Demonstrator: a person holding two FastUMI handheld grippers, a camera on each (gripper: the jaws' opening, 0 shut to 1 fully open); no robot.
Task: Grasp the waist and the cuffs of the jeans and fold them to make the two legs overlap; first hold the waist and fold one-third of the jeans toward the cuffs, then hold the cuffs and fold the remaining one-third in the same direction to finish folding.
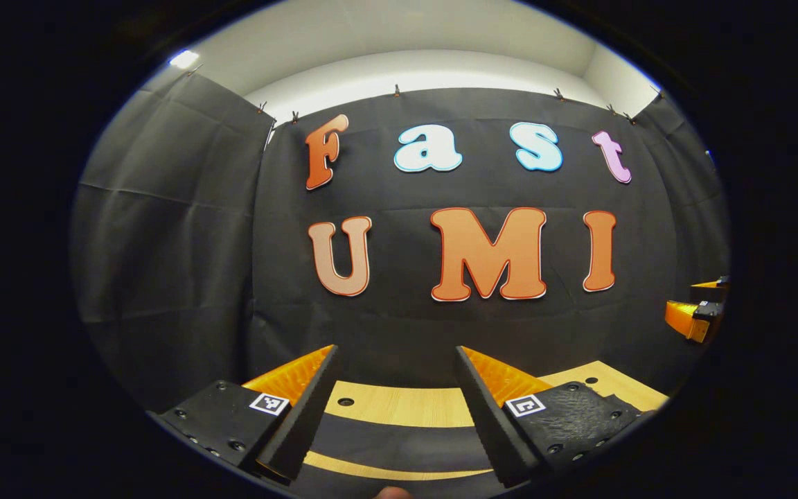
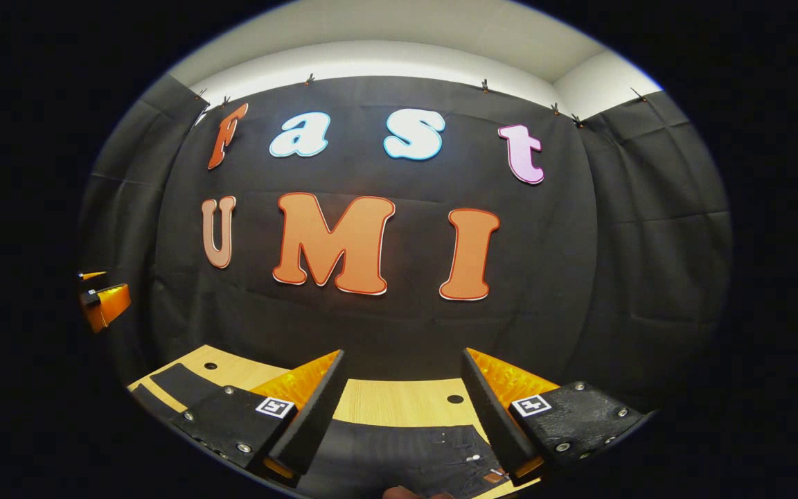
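Observation:
Dark jeans (image 2: 406,454) lie flat on the wooden table (image 2: 399,402). In the right gripper view their waist, with buttons and a small leather patch, sits just below my right gripper (image 2: 403,353), which hovers open above it with nothing between the fingers. A dark band of the jeans (image 1: 399,443) crosses the bottom of the left gripper view under my open left gripper (image 1: 396,350), also holding nothing. Each gripper shows at the edge of the other's view: the right gripper (image 1: 693,315) at far right, the left gripper (image 2: 104,301) at far left.
The light wooden table (image 1: 399,405) has small round holes and ends at the black cloth wall close behind it. Another dark part of the jeans (image 2: 177,381) lies on the table's left side. A fingertip of a hand (image 1: 392,492) peeks in at the bottom.

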